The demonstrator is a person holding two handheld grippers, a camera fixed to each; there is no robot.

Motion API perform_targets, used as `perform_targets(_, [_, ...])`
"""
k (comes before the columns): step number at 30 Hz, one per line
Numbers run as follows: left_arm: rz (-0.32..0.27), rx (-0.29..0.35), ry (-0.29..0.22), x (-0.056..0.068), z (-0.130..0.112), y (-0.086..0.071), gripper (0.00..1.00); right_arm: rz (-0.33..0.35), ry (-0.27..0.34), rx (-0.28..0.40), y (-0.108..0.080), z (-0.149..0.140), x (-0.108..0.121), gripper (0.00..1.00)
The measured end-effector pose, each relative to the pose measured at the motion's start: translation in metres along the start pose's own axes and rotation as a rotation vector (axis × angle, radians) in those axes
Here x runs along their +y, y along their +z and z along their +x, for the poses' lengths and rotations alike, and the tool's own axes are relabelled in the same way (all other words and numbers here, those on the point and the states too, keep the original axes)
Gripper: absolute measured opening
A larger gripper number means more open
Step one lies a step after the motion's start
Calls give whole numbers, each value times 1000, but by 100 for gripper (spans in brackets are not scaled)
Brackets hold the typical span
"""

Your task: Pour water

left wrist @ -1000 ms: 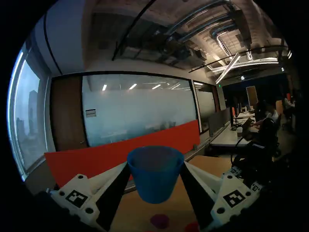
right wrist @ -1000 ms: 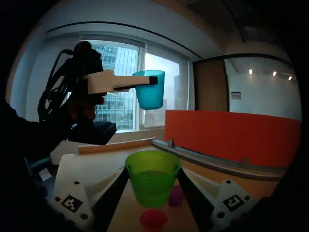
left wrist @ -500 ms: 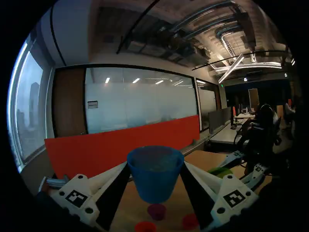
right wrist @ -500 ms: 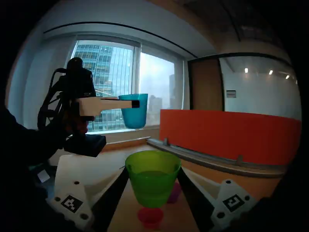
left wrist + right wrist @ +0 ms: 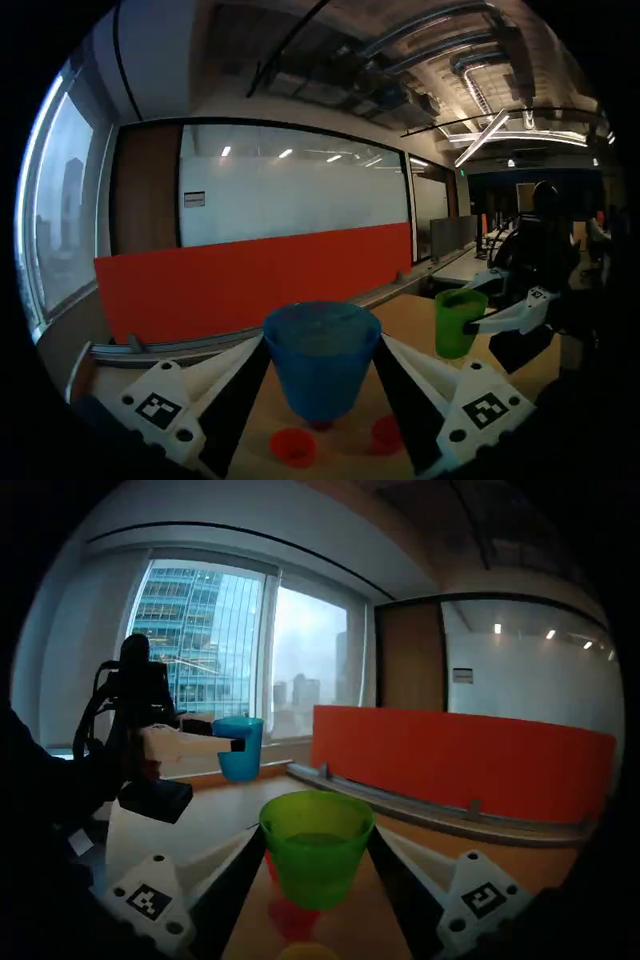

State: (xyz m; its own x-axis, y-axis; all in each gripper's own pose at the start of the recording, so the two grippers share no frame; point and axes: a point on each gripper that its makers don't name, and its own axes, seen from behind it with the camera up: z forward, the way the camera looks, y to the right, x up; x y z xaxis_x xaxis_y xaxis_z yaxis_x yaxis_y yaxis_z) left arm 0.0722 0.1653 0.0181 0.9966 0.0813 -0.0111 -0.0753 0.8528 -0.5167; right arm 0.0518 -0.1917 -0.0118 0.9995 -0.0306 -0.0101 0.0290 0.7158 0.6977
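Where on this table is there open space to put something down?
Bare tabletop lies between the blue cup and the green cup, and farther along beside the orange divider. It is crowded just in front of both held cups, where small red cups stand.

left gripper view: toward orange partition (image 5: 240, 280) | right gripper view: toward window (image 5: 304, 664) | shared: orange partition, table (image 5: 232, 800)

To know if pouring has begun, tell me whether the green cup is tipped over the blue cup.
No, the green cup stands upright in the right gripper, apart from the blue cup, which is also upright.
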Motion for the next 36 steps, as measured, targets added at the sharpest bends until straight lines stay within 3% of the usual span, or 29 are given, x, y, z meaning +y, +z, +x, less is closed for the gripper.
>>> perform_targets(20, [1,-31,2,13,-47,-22,86,-123,6,-8,-39,-5,45,90])
perform_targets(36, [-20,-64,-6,20,-75,-29,86,-210,17,-7,-64,-8,77,90])
